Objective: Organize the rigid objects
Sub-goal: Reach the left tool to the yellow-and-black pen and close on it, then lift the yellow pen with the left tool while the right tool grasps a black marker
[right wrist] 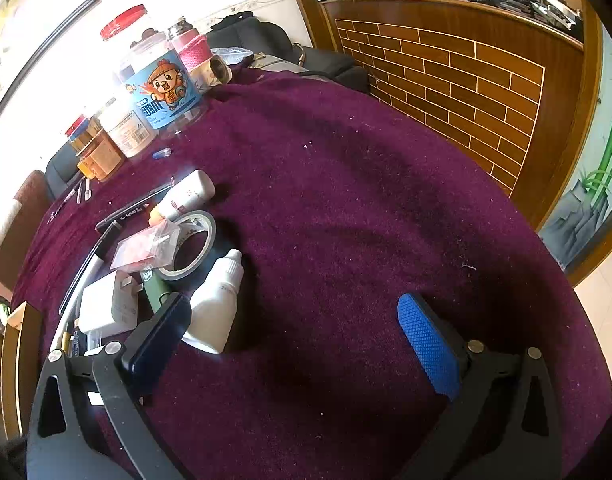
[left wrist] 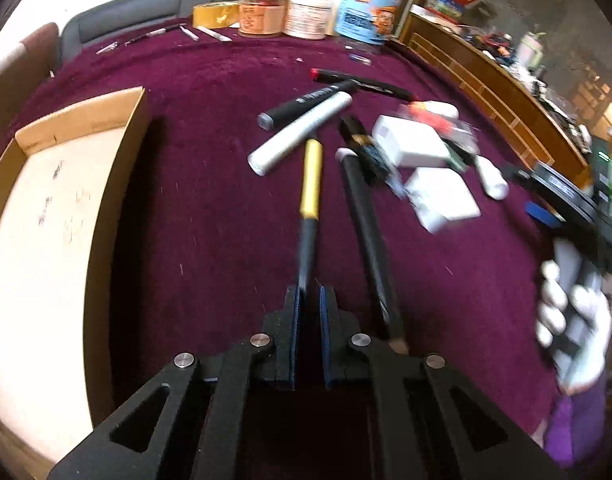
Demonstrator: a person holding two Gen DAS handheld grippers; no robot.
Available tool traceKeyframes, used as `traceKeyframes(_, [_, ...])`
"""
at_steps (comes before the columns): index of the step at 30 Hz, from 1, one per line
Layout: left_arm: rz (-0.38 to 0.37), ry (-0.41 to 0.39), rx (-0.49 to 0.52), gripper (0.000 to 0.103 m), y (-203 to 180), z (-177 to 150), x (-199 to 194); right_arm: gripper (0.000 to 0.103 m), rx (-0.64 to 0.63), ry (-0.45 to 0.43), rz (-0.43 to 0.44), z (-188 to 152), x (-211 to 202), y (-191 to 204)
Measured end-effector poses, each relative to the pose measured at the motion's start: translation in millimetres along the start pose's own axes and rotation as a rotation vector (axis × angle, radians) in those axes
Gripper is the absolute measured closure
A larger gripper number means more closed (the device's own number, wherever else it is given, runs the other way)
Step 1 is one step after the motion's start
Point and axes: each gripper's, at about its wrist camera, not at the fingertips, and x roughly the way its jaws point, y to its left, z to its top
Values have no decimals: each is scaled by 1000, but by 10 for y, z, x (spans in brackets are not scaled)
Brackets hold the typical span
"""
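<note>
Purple pile cloth (right wrist: 345, 208) over round table, lint-flecked. Brick-pattern wooden counter (right wrist: 457, 72) upper right, white wall upper left. Jars (left wrist: 302, 8) along far edge. Left gripper (left wrist: 310, 300) clenched on black-and-yellow pen (left wrist: 310, 184), centre frame, tip toward clutter pile. Cardboard box (left wrist: 86, 120) at left. Right gripper (right wrist: 290, 344) released, jaws wide; white bottle (right wrist: 220, 304) just beside its left finger.

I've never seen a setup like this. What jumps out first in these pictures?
The purple tablecloth fills both views. In the left view, the left gripper is pinching a black-and-gold pen, with a cardboard box to its left and a jumble of pens and white chargers ahead. In the right view, the right gripper is open beside a white bottle.
</note>
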Motion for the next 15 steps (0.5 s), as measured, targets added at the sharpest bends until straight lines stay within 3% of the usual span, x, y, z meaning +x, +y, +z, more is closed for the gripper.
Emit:
traceKeyframes(1, [2, -9, 12, 87, -21, -39, -60, 0, -1, 1, 0, 0, 0, 0])
traceKeyframes(3, [28, -32, 30, 67, -46, -36, -98, 0, -1, 1, 0, -3, 0, 3])
traceKeyframes(5, [63, -52, 34, 67, -50, 25, -76, 0, -1, 0, 0, -2, 0, 4])
traceKeyframes(8, [51, -46, 24, 67, -45, 148, 75, 0, 1, 0, 2, -2, -1, 4])
traceKeyframes(15, [145, -67, 62, 68, -150, 412, 365, 0, -2, 1, 0, 0, 2, 0])
